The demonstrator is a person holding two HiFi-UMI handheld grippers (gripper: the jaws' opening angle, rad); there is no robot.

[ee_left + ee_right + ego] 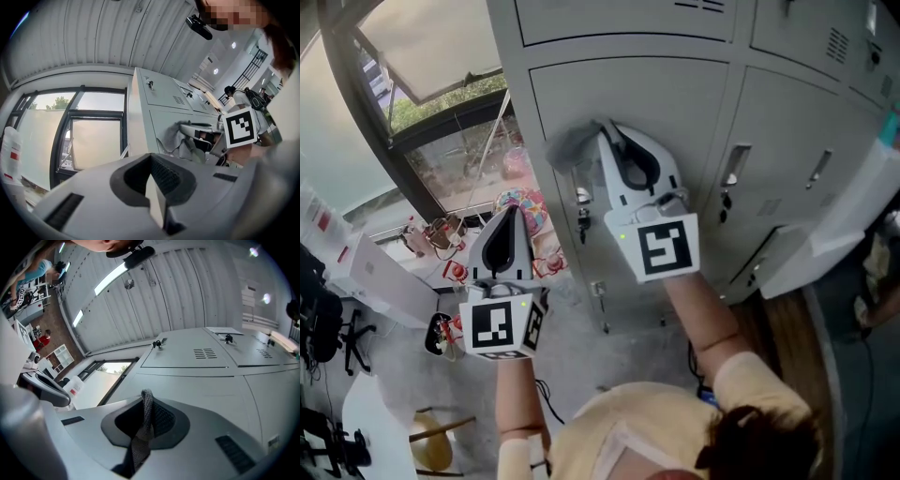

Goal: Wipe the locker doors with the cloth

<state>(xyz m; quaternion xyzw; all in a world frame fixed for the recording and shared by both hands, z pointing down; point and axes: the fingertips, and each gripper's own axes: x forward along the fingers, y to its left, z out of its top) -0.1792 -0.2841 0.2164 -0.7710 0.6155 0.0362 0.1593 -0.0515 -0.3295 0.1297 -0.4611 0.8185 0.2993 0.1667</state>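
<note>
The bank of lockers [769,112] is spread across the upper centre and right of the head view. A window [441,103] is set to its left, in the upper left corner. The right gripper [607,129] is placed at the frame's centre, against a locker door [684,103]. The cloth [568,146] is caught between its jaws and lies on that door, just left of their tips. A lock [582,208] is found below the cloth, near the door's left edge. The left gripper [514,210] is seen lower left of the right one, apart from the lockers and over the floor [581,323].

Daylit dark-framed window [93,140], grey concrete floor [572,342], ribbed white ceiling [187,287].
</note>
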